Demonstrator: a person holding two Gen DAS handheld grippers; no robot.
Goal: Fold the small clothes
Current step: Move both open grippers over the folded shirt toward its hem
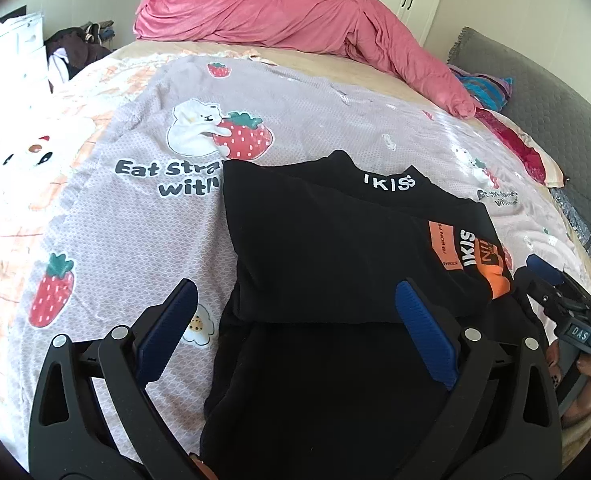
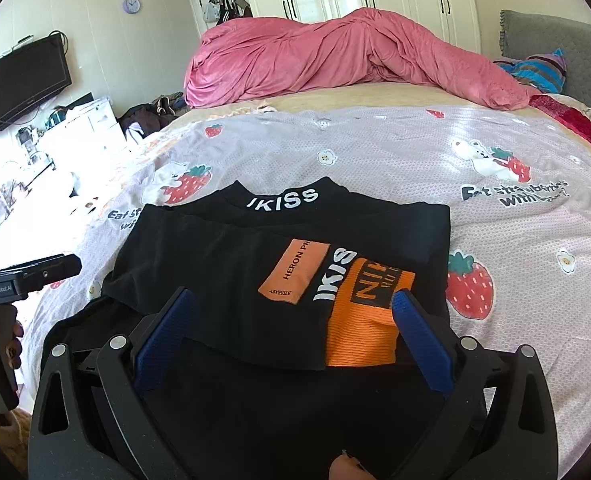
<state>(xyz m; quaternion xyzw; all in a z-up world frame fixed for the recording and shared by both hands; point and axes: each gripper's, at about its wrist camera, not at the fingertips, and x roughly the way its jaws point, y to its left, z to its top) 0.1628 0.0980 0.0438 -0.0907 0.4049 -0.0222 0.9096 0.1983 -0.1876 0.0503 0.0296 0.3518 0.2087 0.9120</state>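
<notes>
We see a folded black shirt [image 2: 223, 264] on the bed [image 2: 375, 152]; our left tongs [image 1: 295, 312] and right tongs [image 2: 293, 316] gape wide, gripping nothing.

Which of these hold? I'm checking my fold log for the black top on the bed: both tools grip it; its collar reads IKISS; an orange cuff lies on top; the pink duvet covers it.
1. Both tools grip the black top: false. The left tool and right tool are open.
2. Its collar reads IKISS: true.
3. An orange cuff lies on top: true.
4. The pink duvet covers it: false. It is heaped apart, further back.
</notes>
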